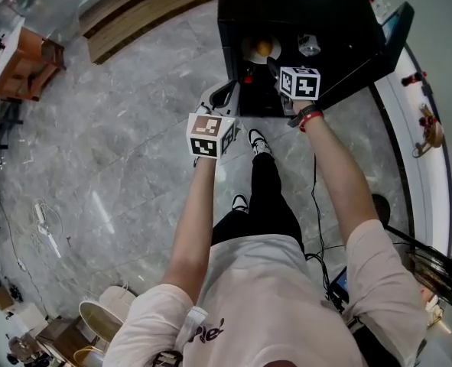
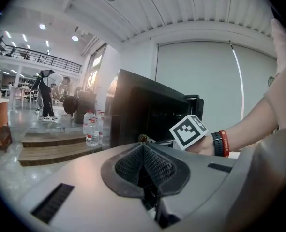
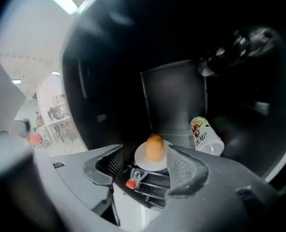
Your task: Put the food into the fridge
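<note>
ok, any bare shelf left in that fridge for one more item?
Free, though dim: the shelf strip between the white plate and the left wall of the fridge, and a narrower strip behind the plate toward the back panel. Crowded: centre-right, where the plate with the orange food sits close beside the bottle lying on its side.

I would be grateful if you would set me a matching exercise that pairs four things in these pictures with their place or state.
Things:
1. left gripper
2. right gripper
3. orange food
4. bottle

Places or states:
A. inside the fridge, to the right of the plate
B. jaws apart, pressing on nothing
C. sits on the white plate
D. jaws together, nothing between them

Pairs: 1-D, 2-B, 3-C, 4-A
</note>
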The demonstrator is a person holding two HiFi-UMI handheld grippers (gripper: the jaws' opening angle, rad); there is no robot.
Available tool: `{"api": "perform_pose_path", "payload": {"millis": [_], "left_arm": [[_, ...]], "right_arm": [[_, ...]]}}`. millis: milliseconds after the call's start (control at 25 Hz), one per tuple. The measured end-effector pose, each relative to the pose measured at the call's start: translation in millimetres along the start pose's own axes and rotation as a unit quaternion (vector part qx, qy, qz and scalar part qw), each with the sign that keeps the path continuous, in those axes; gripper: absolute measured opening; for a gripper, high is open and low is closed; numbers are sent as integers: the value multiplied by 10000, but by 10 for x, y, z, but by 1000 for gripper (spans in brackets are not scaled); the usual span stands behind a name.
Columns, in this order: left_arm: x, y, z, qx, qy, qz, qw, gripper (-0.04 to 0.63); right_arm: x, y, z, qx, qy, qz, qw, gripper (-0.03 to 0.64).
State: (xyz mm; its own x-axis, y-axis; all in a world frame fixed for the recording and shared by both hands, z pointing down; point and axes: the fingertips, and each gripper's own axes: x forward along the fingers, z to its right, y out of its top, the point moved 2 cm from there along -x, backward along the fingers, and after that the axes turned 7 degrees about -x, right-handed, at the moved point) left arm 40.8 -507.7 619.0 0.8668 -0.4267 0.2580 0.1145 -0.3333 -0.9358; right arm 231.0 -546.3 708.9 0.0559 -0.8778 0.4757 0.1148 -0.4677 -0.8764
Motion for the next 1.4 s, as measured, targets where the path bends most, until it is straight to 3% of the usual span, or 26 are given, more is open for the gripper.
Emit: {"api": "perform_pose_path", "payload": {"millis": [360,760,1120,1400], "left_arm": [[-358,114,182,8,1,-274,9996,18],[-583,448,384,116,-17,-201,9997,18],[-839,610,468,174,-15,-8,9998,18],[-1074,732,514,232,62,139,9996,18]], "right_arm": [[-914,61,-211,34,-94,105,9999,258],[-1614,320,-354,-488,-227,289,9981,210],[-2118,444,-505,-549,-308,472,9969,162],[-2546,648,-625,-494,-465,910,9935,93]]}}
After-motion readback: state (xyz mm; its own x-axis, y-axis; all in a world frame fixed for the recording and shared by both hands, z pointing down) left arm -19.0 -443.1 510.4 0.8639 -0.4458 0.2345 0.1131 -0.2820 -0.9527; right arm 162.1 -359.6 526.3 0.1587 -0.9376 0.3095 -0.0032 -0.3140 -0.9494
